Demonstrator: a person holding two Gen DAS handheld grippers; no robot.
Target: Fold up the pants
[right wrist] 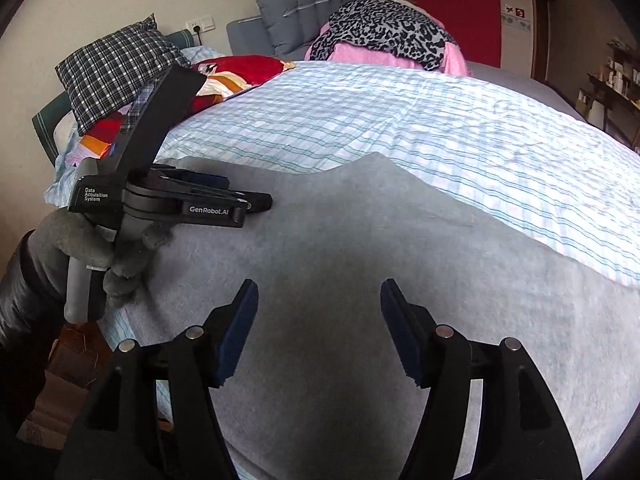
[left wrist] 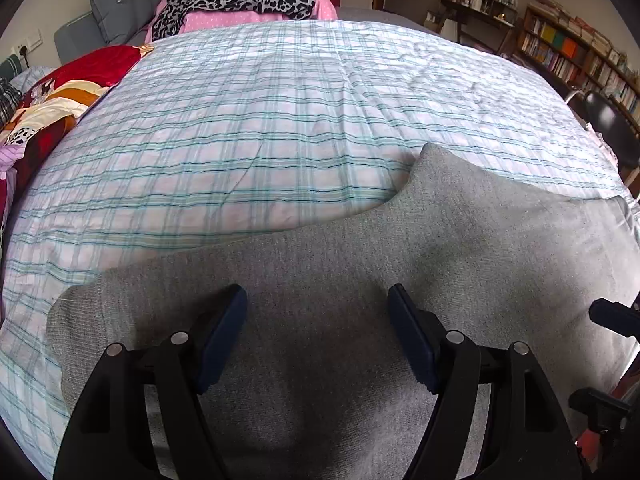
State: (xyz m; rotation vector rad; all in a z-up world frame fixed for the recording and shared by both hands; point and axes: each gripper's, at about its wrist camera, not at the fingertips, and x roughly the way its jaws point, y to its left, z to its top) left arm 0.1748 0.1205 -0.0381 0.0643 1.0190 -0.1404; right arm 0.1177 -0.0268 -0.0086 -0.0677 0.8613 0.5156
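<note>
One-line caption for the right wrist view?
Open right gripper above grey pants on plaid bedspread; left gripper alongside.

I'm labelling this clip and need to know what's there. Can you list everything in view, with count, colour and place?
pants: one, grey, flat on the near part of the bed
bed sheet: one, white with teal checks, covering the bed
leopard-print cloth: one, grey and black, on a pink pile at the far end
pink bedding: one pile, pink, under the leopard cloth
red blanket: one, red with orange and cream, far left of the bed
checked pillow: one, black and white, far left
bookshelf: one, dark wood, far right wall
left gripper: one, black with blue pads, open over the pants
right gripper: one, black with blue pads, open over the pants
gloved hand: one, grey, holding the left gripper's handle
</note>
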